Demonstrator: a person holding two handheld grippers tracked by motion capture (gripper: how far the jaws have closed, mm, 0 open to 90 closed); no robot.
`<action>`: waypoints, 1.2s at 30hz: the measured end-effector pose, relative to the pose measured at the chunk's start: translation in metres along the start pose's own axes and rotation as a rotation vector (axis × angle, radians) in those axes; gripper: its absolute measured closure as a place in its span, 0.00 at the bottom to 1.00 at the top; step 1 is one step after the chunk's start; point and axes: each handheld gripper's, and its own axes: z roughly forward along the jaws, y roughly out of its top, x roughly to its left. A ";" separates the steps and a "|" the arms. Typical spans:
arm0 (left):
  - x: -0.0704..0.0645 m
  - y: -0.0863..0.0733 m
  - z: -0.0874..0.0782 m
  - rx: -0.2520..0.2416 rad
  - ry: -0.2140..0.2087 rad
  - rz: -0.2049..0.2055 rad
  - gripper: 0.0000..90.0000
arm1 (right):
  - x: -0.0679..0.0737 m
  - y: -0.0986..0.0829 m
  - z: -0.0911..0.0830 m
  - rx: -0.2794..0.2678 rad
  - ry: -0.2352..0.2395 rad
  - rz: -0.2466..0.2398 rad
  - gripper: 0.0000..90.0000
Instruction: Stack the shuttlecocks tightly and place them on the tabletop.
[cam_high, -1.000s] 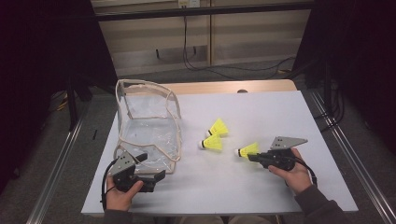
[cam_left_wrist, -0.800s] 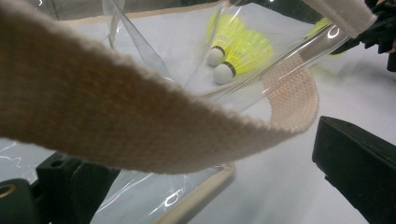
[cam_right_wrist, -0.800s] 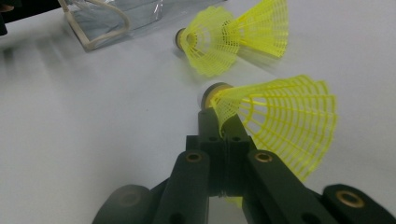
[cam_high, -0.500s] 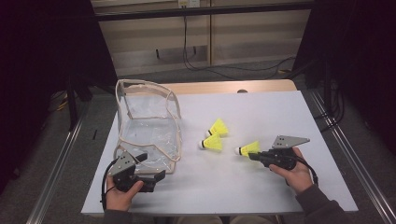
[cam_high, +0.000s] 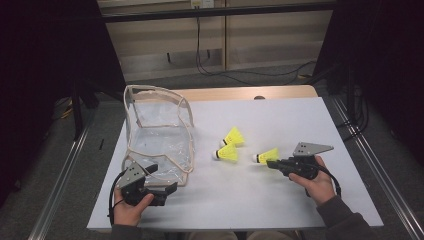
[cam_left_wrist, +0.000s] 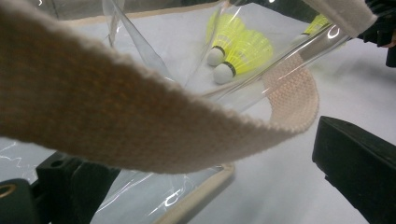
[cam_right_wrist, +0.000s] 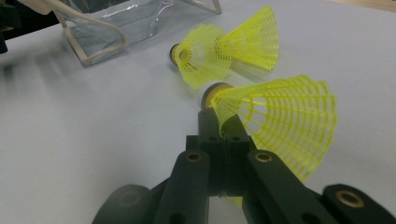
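Three yellow shuttlecocks lie on the white table (cam_high: 260, 200). My right gripper (cam_high: 272, 163) (cam_right_wrist: 219, 122) is shut on the mesh skirt of the nearest shuttlecock (cam_high: 266, 156) (cam_right_wrist: 280, 121), low over the table. The other two shuttlecocks (cam_high: 233, 136) (cam_high: 227, 153) lie side by side just beyond it. A clear plastic bag (cam_high: 157, 132) with beige trim stands open at the left. My left gripper (cam_high: 167, 190) (cam_left_wrist: 210, 172) is open at the bag's front corner. The bag's beige strap (cam_left_wrist: 140, 121) crosses between its wide-apart jaws.
The table's far wooden edge (cam_high: 240, 92) and metal rails (cam_high: 370, 160) border the work area. Black cables (cam_high: 210, 55) hang behind the table. White tabletop lies bare to the right of the shuttlecocks and along the front.
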 end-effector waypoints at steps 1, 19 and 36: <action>0.000 0.000 0.000 0.001 0.000 0.000 0.03 | 0.000 0.000 0.000 -0.001 -0.003 0.003 1.00; 0.000 0.000 0.001 0.004 -0.001 0.002 0.03 | 0.001 0.004 0.001 -0.001 -0.008 -0.010 1.00; 0.000 0.000 0.001 0.003 -0.005 0.002 0.03 | 0.000 0.009 0.006 -0.002 -0.015 -0.008 1.00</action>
